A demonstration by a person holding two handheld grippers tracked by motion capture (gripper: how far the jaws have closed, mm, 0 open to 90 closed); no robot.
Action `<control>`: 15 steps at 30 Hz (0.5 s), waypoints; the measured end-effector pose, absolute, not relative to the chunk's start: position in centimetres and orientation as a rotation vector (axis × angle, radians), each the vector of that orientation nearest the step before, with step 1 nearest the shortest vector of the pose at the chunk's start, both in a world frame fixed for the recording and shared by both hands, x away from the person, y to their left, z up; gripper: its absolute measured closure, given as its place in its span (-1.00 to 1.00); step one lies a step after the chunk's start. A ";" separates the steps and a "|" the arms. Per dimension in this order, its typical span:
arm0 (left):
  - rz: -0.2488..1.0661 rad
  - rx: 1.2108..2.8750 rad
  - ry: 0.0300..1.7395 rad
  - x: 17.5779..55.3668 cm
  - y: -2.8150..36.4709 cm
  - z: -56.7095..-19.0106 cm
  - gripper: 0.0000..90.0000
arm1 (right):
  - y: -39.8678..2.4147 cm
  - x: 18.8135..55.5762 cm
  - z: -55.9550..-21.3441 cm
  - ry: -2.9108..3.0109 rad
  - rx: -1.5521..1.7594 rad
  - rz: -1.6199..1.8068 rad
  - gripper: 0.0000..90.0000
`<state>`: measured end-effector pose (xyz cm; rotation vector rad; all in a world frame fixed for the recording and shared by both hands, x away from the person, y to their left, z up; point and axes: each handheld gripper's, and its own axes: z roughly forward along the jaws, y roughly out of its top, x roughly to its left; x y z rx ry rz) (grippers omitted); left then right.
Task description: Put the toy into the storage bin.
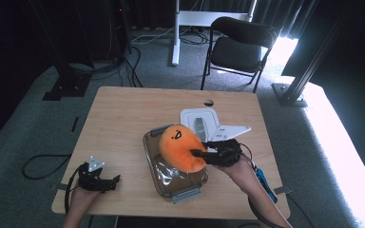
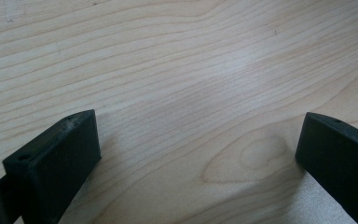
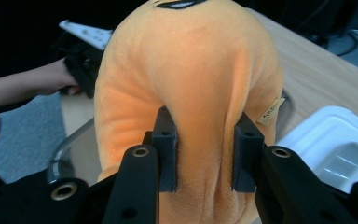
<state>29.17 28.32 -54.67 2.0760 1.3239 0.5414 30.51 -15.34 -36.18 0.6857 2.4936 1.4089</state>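
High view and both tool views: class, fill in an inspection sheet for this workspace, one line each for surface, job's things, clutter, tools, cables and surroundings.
Surface: light wooden table, bare wood grain under the left tool.
Job's things: orange plush toy over a clear container with grey latches; white lid lying beside it.
Clutter: nothing seen.
Tools: right tool shut on the plush, pinching a fold of its fabric; left tool open, resting on the table near the front edge, nothing between its jaws.
Cables: black cable loop on the floor left of the table; more cables near the back.
Surroundings: grey carpet, black folding chair behind the table, dark curtains.
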 end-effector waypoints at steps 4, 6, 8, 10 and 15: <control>0.541 2.076 1.324 29.2 28.3 -54.7 -1.00 | -14.6 30.1 -36.7 2.530 0.650 1.393 0.53; 0.541 2.076 1.324 29.2 28.3 -54.7 -1.00 | -14.3 29.9 -36.9 2.546 0.639 1.389 0.53; 0.541 2.076 1.324 29.2 28.3 -54.7 -1.00 | -14.1 29.7 -37.2 2.564 0.629 1.389 0.53; 0.541 2.076 1.323 29.2 28.3 -54.7 -1.00 | -13.8 29.5 -37.5 2.578 0.619 1.384 0.53; 0.540 2.077 1.323 29.2 28.3 -54.7 -1.00 | -13.2 29.5 -38.4 2.613 0.610 1.348 0.53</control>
